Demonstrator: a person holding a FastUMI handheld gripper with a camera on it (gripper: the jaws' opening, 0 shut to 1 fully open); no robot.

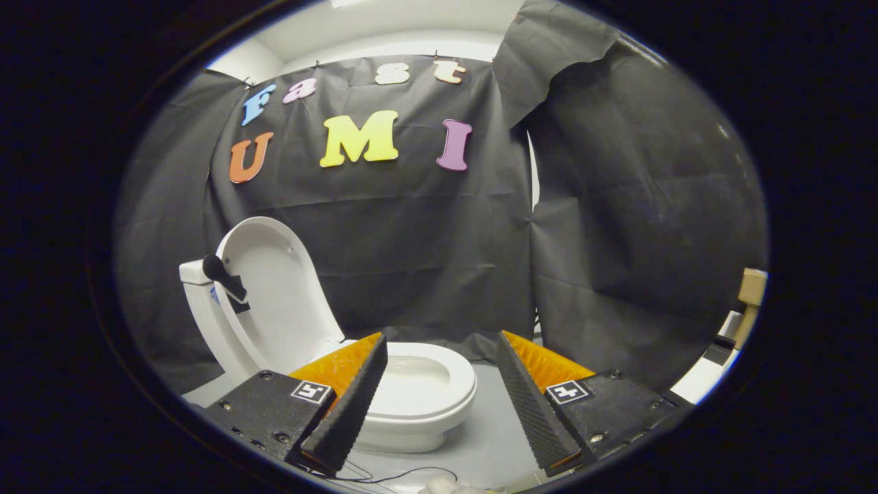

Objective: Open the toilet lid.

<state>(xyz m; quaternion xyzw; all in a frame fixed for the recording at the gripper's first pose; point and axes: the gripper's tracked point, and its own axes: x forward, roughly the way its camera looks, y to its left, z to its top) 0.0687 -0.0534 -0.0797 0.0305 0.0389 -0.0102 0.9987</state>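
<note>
A creased black cloth wall (pixel 425 233) is hung behind a pale grey floor (pixel 494 439). A glossy white toilet (pixel 418 405) is seen just ahead of the fingers, its rounded lid (pixel 274 295) raised upright against the tank. The hand-held gripper (pixel 442 401) is held level, its ribbed black fingers (pixel 350 405) spread wide, nothing between them.

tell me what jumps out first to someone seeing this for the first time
The white toilet stands beyond the fingers, nearer the one on the left. Its lid is raised, leaning back toward the tank against the black cloth wall. The gripper is open, its ribbed black fingers spread apart and holding nothing.
</note>
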